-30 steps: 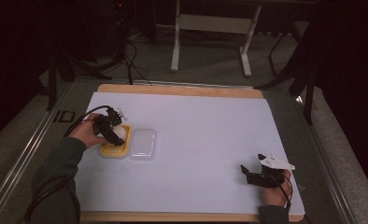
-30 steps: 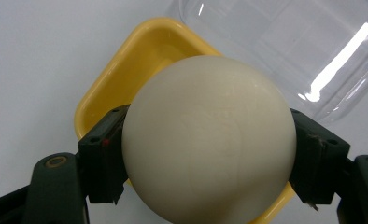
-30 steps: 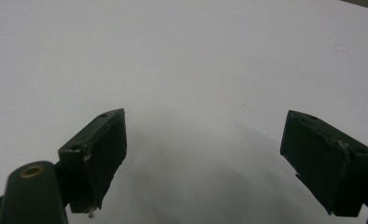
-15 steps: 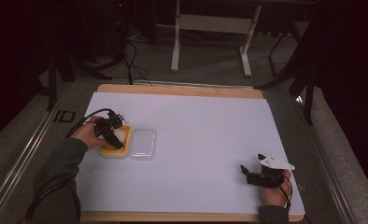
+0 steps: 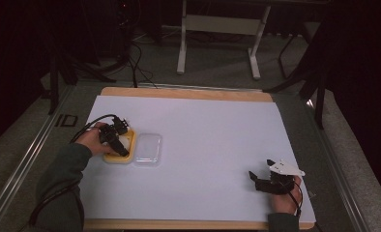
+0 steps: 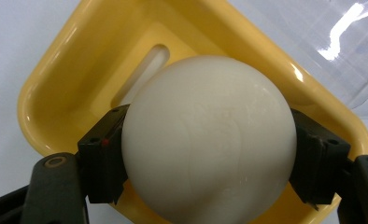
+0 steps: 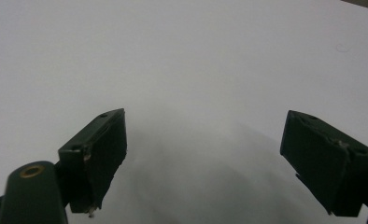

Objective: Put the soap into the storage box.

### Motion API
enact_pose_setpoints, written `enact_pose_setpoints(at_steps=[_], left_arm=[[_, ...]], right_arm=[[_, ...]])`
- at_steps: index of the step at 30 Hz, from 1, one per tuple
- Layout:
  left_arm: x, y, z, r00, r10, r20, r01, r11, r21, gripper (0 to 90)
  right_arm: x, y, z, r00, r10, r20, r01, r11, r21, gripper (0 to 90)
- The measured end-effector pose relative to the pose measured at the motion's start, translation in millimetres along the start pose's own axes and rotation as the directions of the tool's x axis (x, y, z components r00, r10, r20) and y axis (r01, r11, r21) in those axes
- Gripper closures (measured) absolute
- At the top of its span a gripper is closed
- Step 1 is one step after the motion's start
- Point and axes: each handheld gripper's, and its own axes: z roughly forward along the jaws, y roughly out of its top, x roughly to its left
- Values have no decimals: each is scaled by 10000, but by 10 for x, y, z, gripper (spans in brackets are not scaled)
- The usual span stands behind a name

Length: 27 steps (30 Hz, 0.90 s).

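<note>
Nearest, at the lower right of the desk (image 5: 203, 193): right hand (image 5: 281, 202) with right gripper (image 5: 254, 180), jaws spread wide apart over bare white surface, nothing between them, as seen in the right gripper view (image 7: 205, 158); grey three-cornered plate on top, cable trailing back toward the wrist. At lower left: green sleeve (image 5: 58, 179) reaching forward to the left hand (image 5: 93, 140). Farther in, left of centre: left gripper (image 5: 123, 149) tilted down into a yellow dish (image 5: 115, 157), jaws clamped on a white ball (image 6: 209, 140), one pad on each side of it, seen close in the left gripper view (image 6: 209, 158). Ball held over the dish interior, above a slot in the dish floor; contact between ball and dish floor not determinable. Dish rectangular with rounded corners, resting on the white surface. Just beside the dish, on its right in the high view and touching or nearly touching it: clear lid (image 5: 147, 149), lying flat, glossy highlights visible at the upper right of the left gripper view (image 6: 341, 42). Beyond: wooden desk edge (image 5: 188, 93) along the far side, then grey floor (image 5: 217, 58) with a white frame stand (image 5: 217, 29) and black cables (image 5: 135, 58) in dim light.
</note>
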Motion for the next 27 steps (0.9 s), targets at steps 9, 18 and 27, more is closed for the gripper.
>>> enact_pose_setpoints(at_steps=[9,18,27], left_arm=[[16,4,18,9997,29,235,-34,9998,171,170],[14,-27,-52,9997,75,214,-70,9997,-239,94],[10,-114,-243,9998,174,88,-168,9978,-641,78]], right_arm=[[1,-1,-1,10000,-7,-5,7,10000,-15,146],[3,0,0,10000,-46,3,46,10000,-14,146],[4,-1,-1,10000,-42,18,42,10000,-20,145]])
